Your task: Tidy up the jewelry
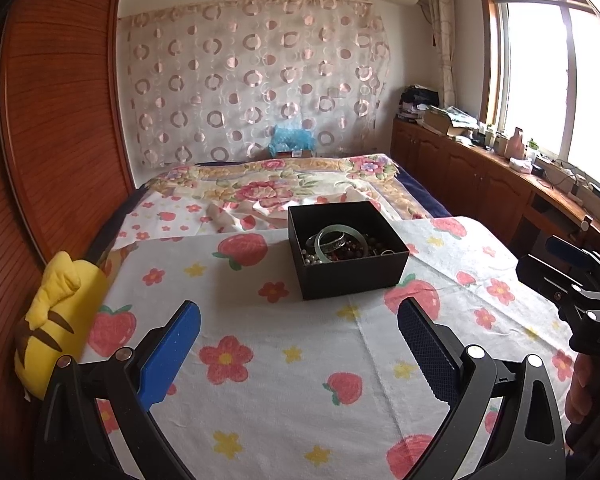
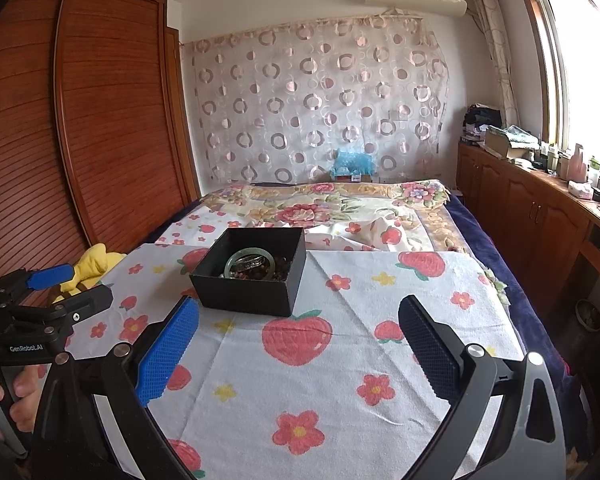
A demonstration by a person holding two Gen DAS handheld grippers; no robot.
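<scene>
Left wrist view: the left gripper hangs released above the strawberry-print cloth, its blue pads spread wide with nothing between them. At about 12 o'clock from the fingertips, a little beyond them, stands the open black box on the cloth. Inside lie a pale green jade bangle, a dark patterned bangle leaning within it, dark beads toward 3 o'clock and a few pearl-like beads at the box's 7 o'clock corner; the finer pieces are too small to tell apart. At 9 o'clock, off the cloth's edge, sits a yellow plush toy against the wooden wardrobe. At 3 o'clock the right gripper enters from the frame edge; from here its opening cannot be judged. Beyond the box, at 12 o'clock, lies a floral blanket before a circle-patterned curtain.

Right wrist view: the right gripper is likewise released and empty, pads wide over the cloth. The black box stands at about 11 o'clock, just past the left-hand pad, the jade bangle showing inside. At 9 o'clock the left gripper is held by a hand at the frame's lower edge. At 2 o'clock a wooden cabinet runs beneath the window.
</scene>
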